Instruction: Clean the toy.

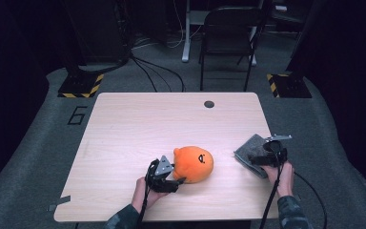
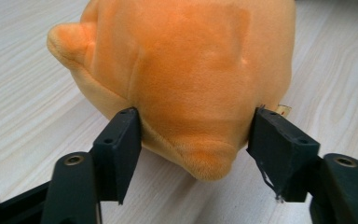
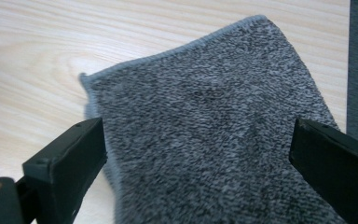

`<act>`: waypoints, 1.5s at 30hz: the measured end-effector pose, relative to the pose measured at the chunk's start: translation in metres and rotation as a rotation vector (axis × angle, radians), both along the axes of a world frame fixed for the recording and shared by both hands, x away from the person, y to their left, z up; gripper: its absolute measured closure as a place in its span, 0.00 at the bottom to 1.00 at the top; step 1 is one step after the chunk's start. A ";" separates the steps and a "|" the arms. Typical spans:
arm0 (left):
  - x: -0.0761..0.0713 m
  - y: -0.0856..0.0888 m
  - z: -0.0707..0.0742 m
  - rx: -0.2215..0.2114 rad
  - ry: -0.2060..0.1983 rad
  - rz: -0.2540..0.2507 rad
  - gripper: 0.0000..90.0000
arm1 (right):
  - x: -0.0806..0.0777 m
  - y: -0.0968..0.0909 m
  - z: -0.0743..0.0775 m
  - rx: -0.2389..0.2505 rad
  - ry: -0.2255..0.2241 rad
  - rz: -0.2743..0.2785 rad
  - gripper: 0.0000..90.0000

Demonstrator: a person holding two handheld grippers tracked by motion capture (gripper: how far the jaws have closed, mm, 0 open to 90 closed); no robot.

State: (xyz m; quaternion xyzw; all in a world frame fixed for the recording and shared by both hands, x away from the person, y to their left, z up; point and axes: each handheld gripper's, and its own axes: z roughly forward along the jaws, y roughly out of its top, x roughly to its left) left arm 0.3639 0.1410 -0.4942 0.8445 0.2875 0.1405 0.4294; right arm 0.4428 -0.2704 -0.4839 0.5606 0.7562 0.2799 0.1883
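An orange plush toy with a small dark face lies on the wooden table near the front middle. My left gripper reaches it from the lower left. In the left gripper view its jaws press both sides of the toy's narrow lower end, so the left gripper is shut on it. At the table's right edge lies a folded grey cloth. My right gripper hovers over it, open. In the right gripper view the cloth spreads between the wide-apart jaws of that gripper, untouched.
A round cable hole sits near the table's far edge. Behind the table stands a dark folding chair. Stand bases with yellow-black tape rest on the grey floor at both far corners. Bare tabletop spreads left and behind.
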 end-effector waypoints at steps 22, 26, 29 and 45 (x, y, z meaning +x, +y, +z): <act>0.000 -0.001 0.000 -0.019 0.010 0.018 0.69 | 0.006 -0.010 -0.021 0.010 0.015 -0.034 0.70; 0.001 -0.001 0.000 -0.021 0.011 0.016 0.71 | 0.005 -0.012 -0.019 0.031 0.009 -0.029 0.82; 0.001 0.000 0.000 -0.015 0.005 0.008 0.72 | 0.004 -0.014 -0.014 0.052 -0.002 -0.040 0.85; -0.001 -0.002 0.001 -0.021 0.002 0.016 0.74 | -0.021 0.007 0.035 0.166 -0.128 0.052 0.85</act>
